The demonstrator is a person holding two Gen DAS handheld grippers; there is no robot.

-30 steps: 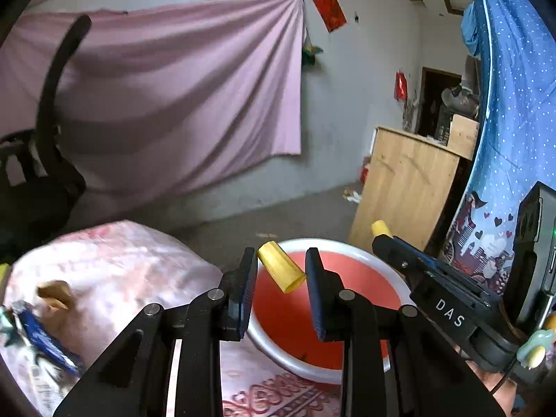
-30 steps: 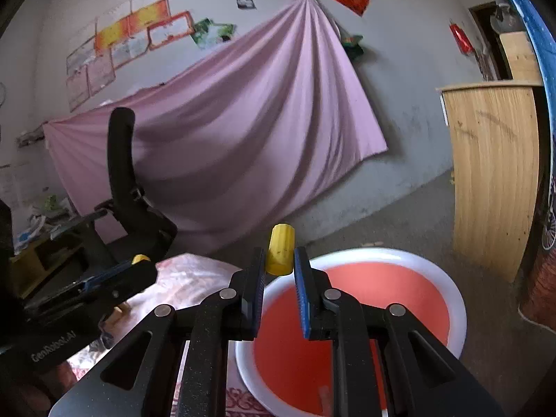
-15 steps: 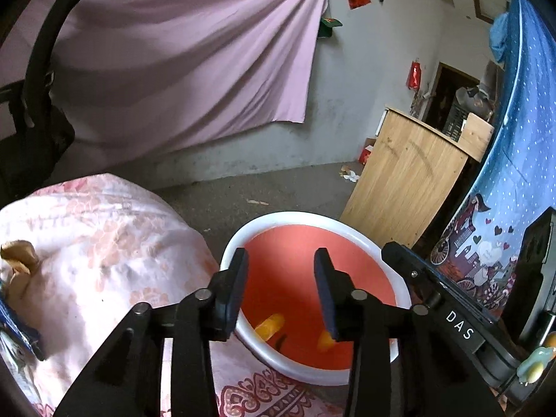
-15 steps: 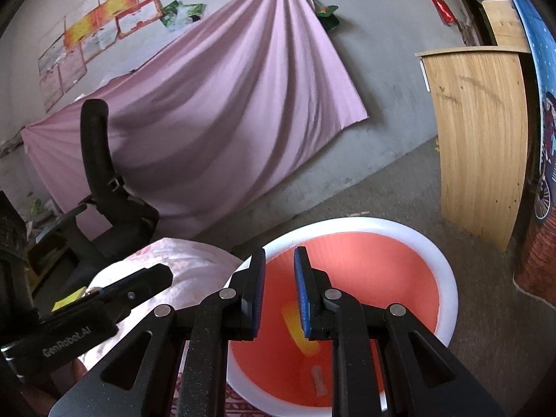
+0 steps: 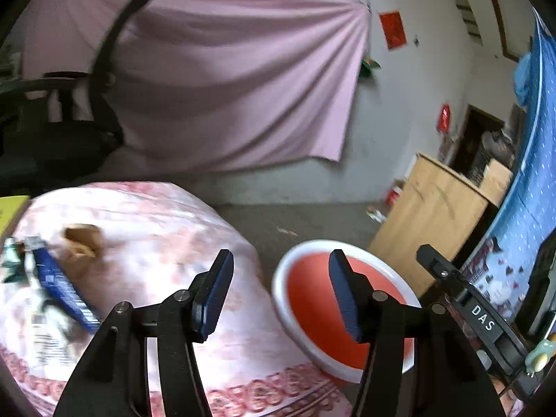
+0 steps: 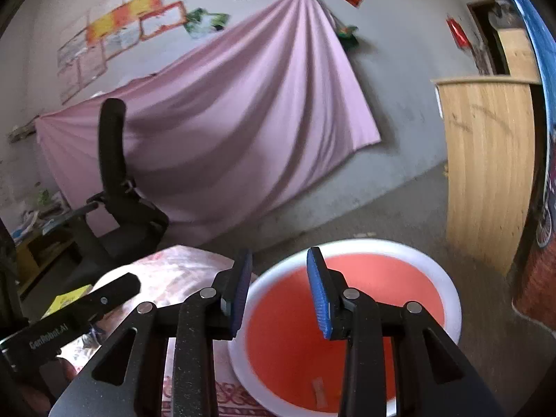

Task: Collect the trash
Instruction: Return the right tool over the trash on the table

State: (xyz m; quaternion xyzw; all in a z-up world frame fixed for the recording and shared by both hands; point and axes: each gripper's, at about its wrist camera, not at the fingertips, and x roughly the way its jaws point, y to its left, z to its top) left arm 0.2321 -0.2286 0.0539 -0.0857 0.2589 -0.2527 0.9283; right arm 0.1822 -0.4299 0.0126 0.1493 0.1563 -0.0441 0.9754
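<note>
A red basin with a white rim [image 5: 295,260] stands on the floor beside the table; it also shows in the right wrist view [image 6: 448,288]. My left gripper [image 5: 279,290] is open and empty, between the table edge and the basin. My right gripper [image 6: 279,290] is open and empty above the basin's left rim. On the pink floral tablecloth [image 5: 156,229] at the left lie a blue wrapper [image 5: 60,285], a brown crumpled scrap [image 5: 81,241] and a green-white wrapper [image 5: 10,260]. A pale scrap [image 6: 318,391] lies inside the basin.
A black office chair [image 6: 118,201] stands behind the table, against a pink sheet [image 6: 243,121] hung on the wall. A wooden cabinet [image 6: 486,173] stands right of the basin. A blue dotted cloth [image 5: 531,173] hangs at the far right. A yellow paper [image 6: 67,300] lies on the table.
Both grippers held yellow pieces a second ago and dropped them into the basin. Both have since opened wider, and the left has swung left toward the table.
</note>
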